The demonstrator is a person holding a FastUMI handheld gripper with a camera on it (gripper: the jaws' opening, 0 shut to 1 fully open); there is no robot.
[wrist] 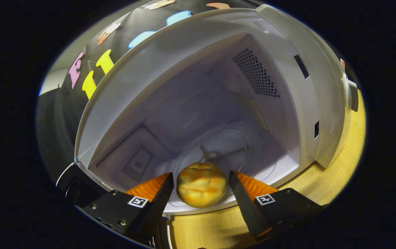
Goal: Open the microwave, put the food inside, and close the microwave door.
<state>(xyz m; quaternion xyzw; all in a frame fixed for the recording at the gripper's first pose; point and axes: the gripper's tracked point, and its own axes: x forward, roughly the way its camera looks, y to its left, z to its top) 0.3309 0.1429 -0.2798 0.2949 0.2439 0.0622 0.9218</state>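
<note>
The bun sits at the front lip of the open microwave, between the fingers of the gripper, which stand narrowly apart beside it, apparently not pressing. It looks light, soft and crushable; gentle hold across its middle suits.

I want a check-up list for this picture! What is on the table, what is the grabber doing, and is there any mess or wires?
Surface: wooden table, bare where it shows beside the microwave.
Job's things: microwave stands open; the bread roll sits at the front edge of its floor, on the glass turntable.
Clutter: nothing seen.
Grippers: gripper has its jaws either side of the roll, with a small gap on each side, so they are open and not pressing it.
Cables: nothing seen.
Surroundings: black cloth booth wall behind the microwave.
</note>
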